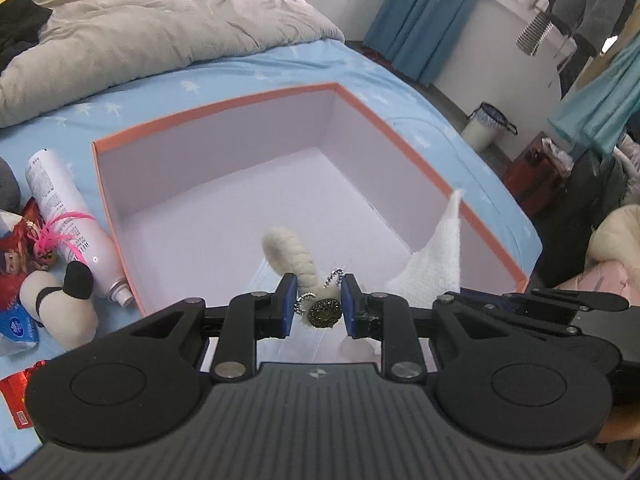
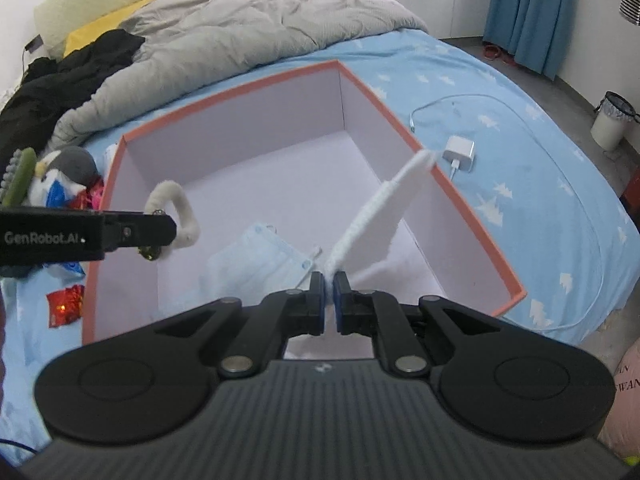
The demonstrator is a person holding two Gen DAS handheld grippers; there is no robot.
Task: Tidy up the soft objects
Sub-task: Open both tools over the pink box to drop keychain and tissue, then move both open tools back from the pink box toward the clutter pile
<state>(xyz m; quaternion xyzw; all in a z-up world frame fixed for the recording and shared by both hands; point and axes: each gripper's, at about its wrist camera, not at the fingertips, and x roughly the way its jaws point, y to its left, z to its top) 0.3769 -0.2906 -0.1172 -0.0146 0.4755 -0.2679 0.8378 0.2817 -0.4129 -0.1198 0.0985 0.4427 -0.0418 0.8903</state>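
Landmark: an open box (image 1: 280, 128) with orange rim and pale lilac inside is sitting on the blue star-print bed sheet (image 2: 500, 184).
Left of the box: a white spray can (image 1: 68, 216) is lying just beside the box's left wall; a cream plush with a black tip (image 1: 60, 300), red wrappers (image 1: 16, 256) and a grey-headed plush bird (image 2: 64, 176) are crowding that side further out.
Behind the box: a grey duvet (image 1: 160, 20) is bunching up, with black clothing (image 2: 64, 80) lying at its left end.
Inside the box: a light blue face mask (image 2: 256, 264) is lying on the floor near the front wall.
Left gripper (image 1: 319, 300): it is hovering over the box's front-left part, its jaws narrowly apart and pinching a cream woolly loop charm (image 1: 292, 252) with a dark round ornament and bead chain; the loop is sticking up past the fingertips.
Right gripper (image 2: 328, 292): it is hanging over the box's front edge, jaws nearly together and clamping a white fuzzy cloth (image 2: 380, 208), which is rising stiffly toward the box's right wall.
Right of the box: a white charger (image 2: 460, 152) and its cable (image 2: 560, 152) are lying on the sheet, apart from the box.
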